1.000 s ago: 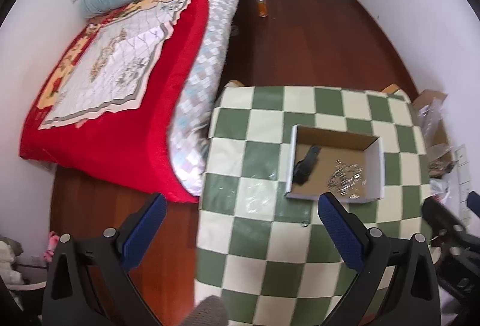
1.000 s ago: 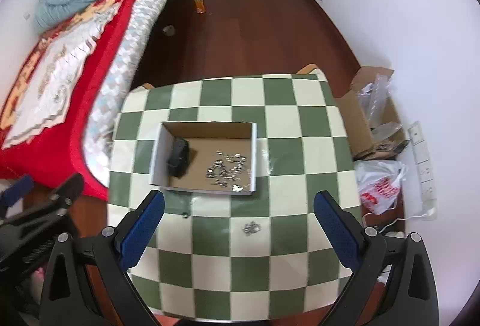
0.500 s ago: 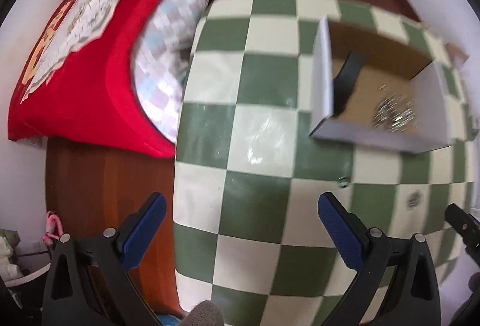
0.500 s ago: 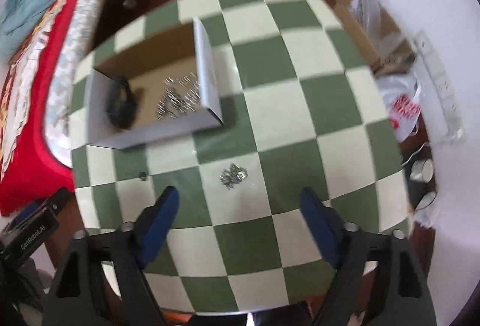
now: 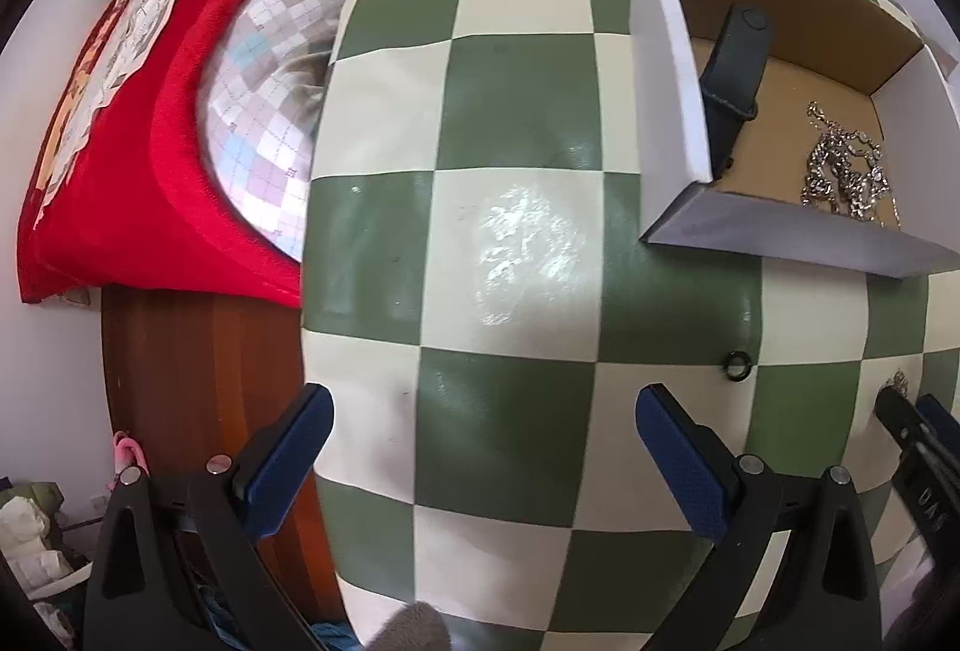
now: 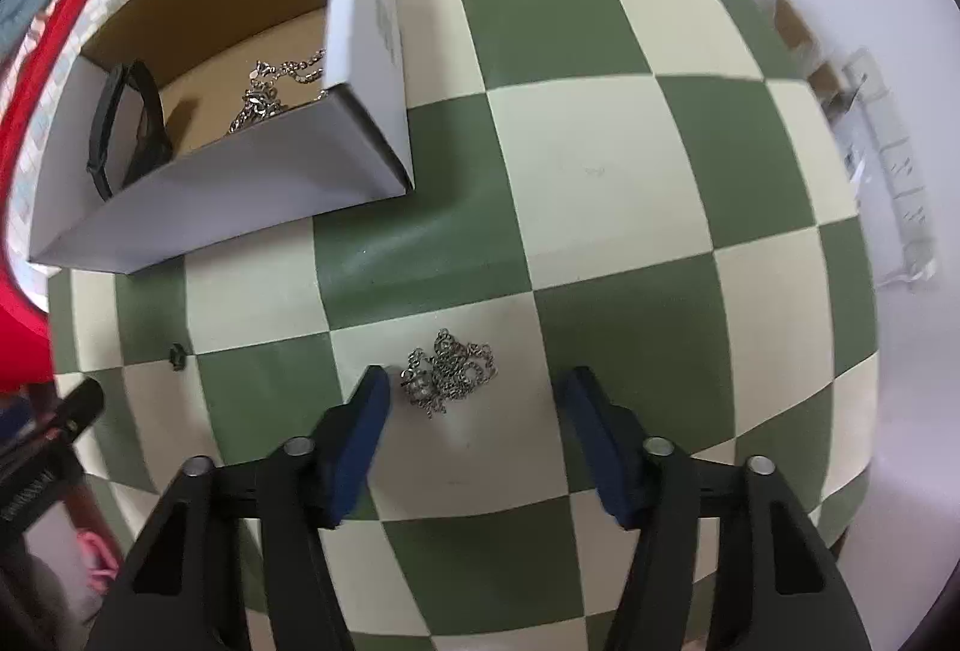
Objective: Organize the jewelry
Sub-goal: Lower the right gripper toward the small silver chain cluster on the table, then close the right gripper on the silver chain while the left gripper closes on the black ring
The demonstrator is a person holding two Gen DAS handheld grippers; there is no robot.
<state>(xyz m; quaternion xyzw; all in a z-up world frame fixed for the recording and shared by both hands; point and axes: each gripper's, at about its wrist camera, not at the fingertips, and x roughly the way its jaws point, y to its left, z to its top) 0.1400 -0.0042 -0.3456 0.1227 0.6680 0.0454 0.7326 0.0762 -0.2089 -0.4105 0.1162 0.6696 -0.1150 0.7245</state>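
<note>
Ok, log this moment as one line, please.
right gripper: open, straddling loose chain on table | left gripper: open, empty | black ring: on table | box: holds chains, black band

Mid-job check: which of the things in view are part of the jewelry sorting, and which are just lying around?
Part of the job:
- cardboard box
- black band inside it
- silver chains inside it
- loose chain pile on the table, between the open right gripper's fingers
- small black ring on the table

Lying about:
- checkered table
- bed with red blanket
- power strip
</note>
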